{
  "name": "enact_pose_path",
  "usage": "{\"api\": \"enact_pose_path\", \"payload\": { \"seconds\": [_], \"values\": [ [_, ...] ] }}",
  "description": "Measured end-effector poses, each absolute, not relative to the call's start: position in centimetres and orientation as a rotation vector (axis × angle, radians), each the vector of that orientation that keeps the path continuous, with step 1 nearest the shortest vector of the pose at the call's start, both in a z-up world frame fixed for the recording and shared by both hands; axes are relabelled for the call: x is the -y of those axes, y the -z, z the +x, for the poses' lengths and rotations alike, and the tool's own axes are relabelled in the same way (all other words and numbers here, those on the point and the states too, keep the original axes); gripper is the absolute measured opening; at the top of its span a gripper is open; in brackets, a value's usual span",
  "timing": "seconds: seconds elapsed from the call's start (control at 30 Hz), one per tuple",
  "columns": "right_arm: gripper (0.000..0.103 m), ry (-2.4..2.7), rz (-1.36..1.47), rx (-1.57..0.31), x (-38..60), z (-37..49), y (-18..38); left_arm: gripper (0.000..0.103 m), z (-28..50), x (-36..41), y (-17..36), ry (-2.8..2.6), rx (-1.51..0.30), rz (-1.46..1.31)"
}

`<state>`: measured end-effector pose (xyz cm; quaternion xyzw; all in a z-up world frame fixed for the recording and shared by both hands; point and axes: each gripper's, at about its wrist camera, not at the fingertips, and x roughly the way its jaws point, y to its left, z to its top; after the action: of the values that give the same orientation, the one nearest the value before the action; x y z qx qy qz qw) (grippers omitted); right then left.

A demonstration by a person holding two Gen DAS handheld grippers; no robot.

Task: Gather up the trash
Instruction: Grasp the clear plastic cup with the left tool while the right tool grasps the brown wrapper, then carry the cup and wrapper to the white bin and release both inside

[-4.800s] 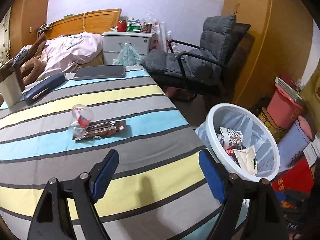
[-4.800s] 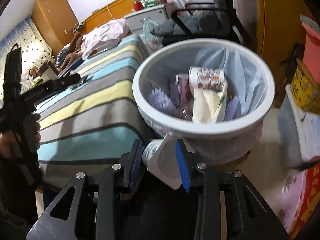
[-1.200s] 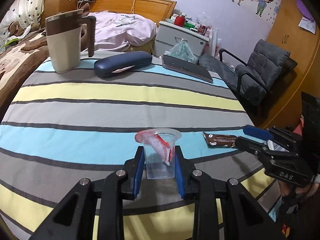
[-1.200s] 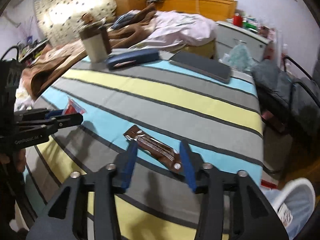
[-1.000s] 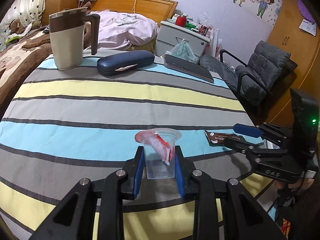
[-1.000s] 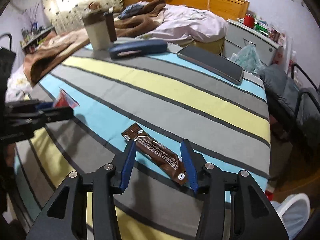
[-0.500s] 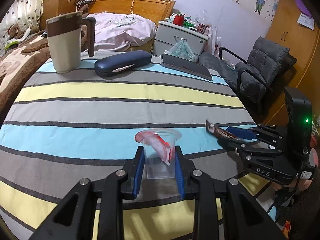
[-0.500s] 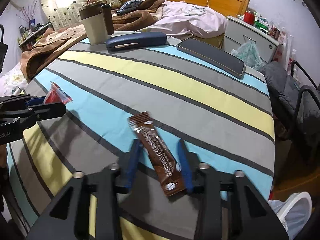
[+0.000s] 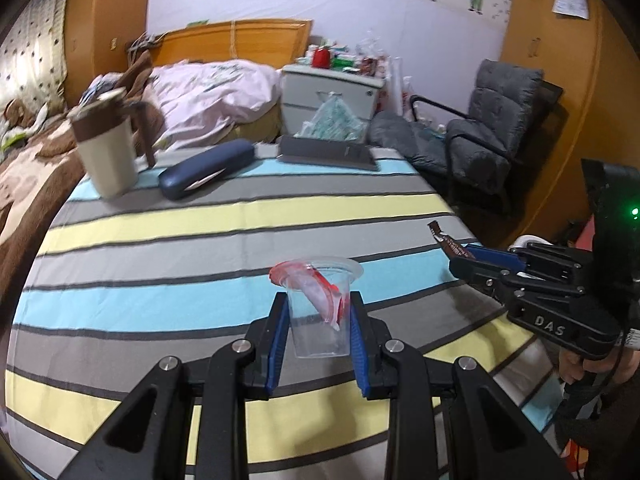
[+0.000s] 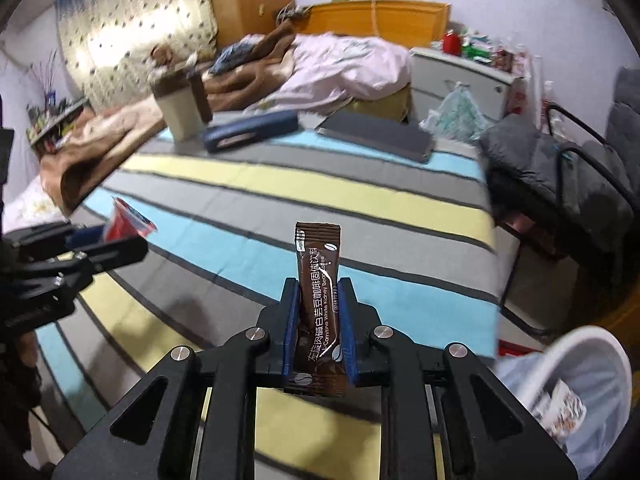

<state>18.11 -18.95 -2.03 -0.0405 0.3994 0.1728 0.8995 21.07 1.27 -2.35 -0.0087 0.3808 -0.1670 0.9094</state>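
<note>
A clear plastic cup (image 9: 316,334) with a red and white wrapper stuffed inside is pinched between the blue pads of my left gripper (image 9: 318,302), which is shut on it just above the striped tablecloth (image 9: 200,216). My right gripper (image 10: 318,290) has its jaws closing on a brown coffee sachet (image 10: 318,264). The pads press its sides and it stands upright, lifted off the cloth. From the left wrist view, the right gripper (image 9: 460,258) holds the sachet (image 9: 445,239) at the table's right edge. The right wrist view shows the left gripper (image 10: 120,240) with the cup (image 10: 126,220) at far left.
A white trash bin (image 10: 592,344) with wrappers inside stands on the floor beyond the table's right corner. At the far end of the table stand a beige mug (image 9: 108,156), a dark blue case (image 9: 206,168) and a flat dark tablet (image 9: 328,152). A grey chair (image 9: 492,132) sits to the right.
The right jaws narrowed onto the sachet, which rose off the cloth and now stands upright. Both grippers lifted a little with their items. The cup stayed gripped throughout.
</note>
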Motion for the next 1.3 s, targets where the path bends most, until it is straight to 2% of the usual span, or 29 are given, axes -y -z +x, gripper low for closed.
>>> {"api": "enact_pose_path", "payload": {
  "seconds": [0.57,0.97,1.3],
  "values": [
    [0.022,-0.085,0.039,-0.716,29.8,11.6,-1.5,0.030,17.6,12.7,-1.4,0.612,-0.705,0.099],
    [0.022,0.130,0.121,-0.786,37.1,8.4,0.8,0.030,15.7,22.9,-0.6,0.815,-0.752,0.148],
    [0.022,0.209,0.157,-0.855,39.8,8.0,3.2,0.030,15.8,26.3,1.0,0.817,-0.796,0.167]
  ]
}}
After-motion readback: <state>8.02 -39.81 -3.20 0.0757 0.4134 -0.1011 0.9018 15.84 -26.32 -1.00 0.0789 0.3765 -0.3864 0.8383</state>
